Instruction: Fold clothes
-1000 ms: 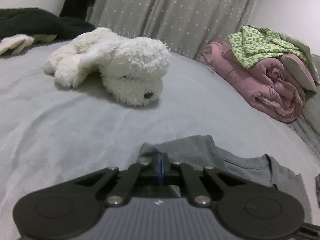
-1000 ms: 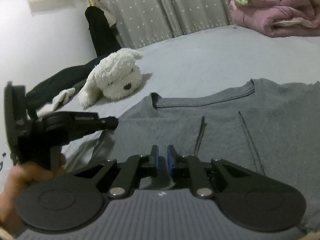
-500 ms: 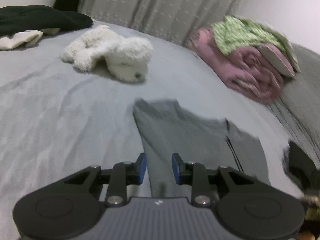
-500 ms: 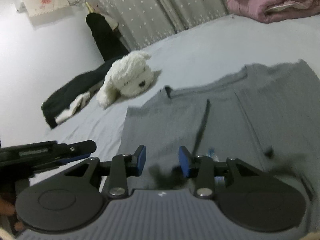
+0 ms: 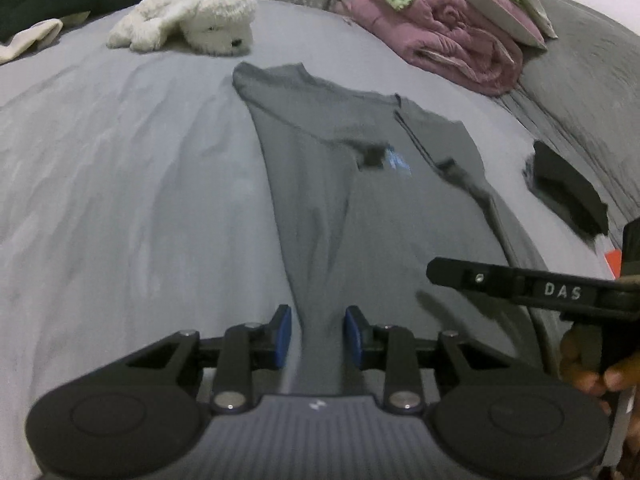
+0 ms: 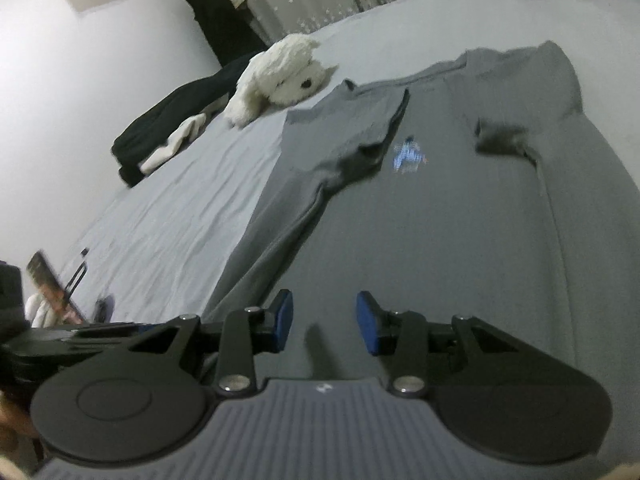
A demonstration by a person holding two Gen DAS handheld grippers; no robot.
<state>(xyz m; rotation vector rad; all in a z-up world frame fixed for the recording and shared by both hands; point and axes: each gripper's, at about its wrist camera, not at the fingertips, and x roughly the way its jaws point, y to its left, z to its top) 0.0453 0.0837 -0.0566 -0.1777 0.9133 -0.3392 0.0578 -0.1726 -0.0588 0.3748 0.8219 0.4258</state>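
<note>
A grey T-shirt lies flat on a pale grey bedsheet, its collar at the far end and its hem nearest the cameras. Both sleeves are turned inward over the body, the left side folded in as a long panel with a small blue logo showing beside it, so the shirt forms a narrow strip. It looks like thin, light, limp knit that would sag and crease, not hold a shape; it likely wants pinching at the two near hem corners or along a doubled edge, where layers give more to grip. The left gripper hovers over the near end of the left fold, tongs spread and holding nothing. The right gripper hovers over the near middle, tongs also spread and empty. Farther away sit a white plush dog, dark clothes at far left, and a rolled pink quilt at far right.
</note>
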